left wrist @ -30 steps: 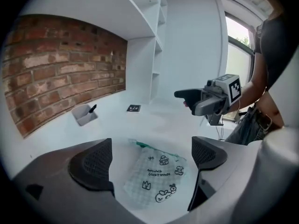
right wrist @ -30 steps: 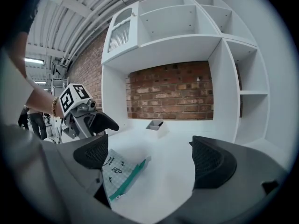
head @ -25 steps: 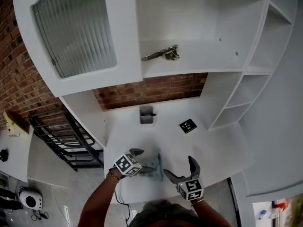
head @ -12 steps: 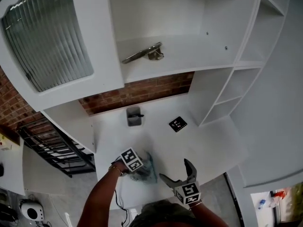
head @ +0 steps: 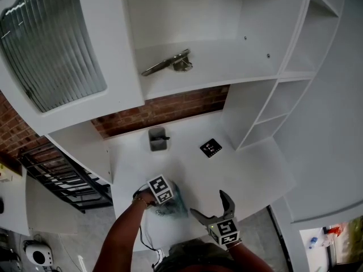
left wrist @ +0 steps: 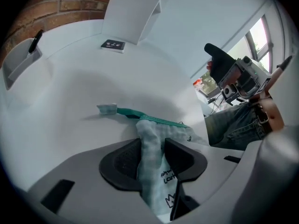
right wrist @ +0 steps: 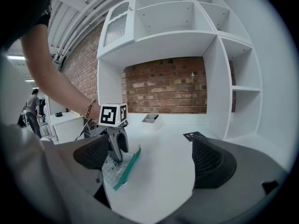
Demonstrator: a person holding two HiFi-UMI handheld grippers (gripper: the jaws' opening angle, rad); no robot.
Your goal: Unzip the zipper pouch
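The zipper pouch is pale checked cloth with a green zipper and lies near the white table's front edge. A bunched fold of its cloth stands between the dark pads of my left gripper, whose jaws are closing and pinch it. The zipper's pale tab points away to the left. From the right gripper view, the left gripper stands upright on the pouch. My right gripper hovers wide open just right of the pouch, nothing between its pads.
A grey holder and a black marker tile sit farther back on the table. A metal tool lies on the shelf above. Shelving rises at right; black railings stand off the table's left edge.
The left gripper has come down over the pouch and its jaws have closed from wide apart onto the cloth. The right gripper has stayed open beside it.
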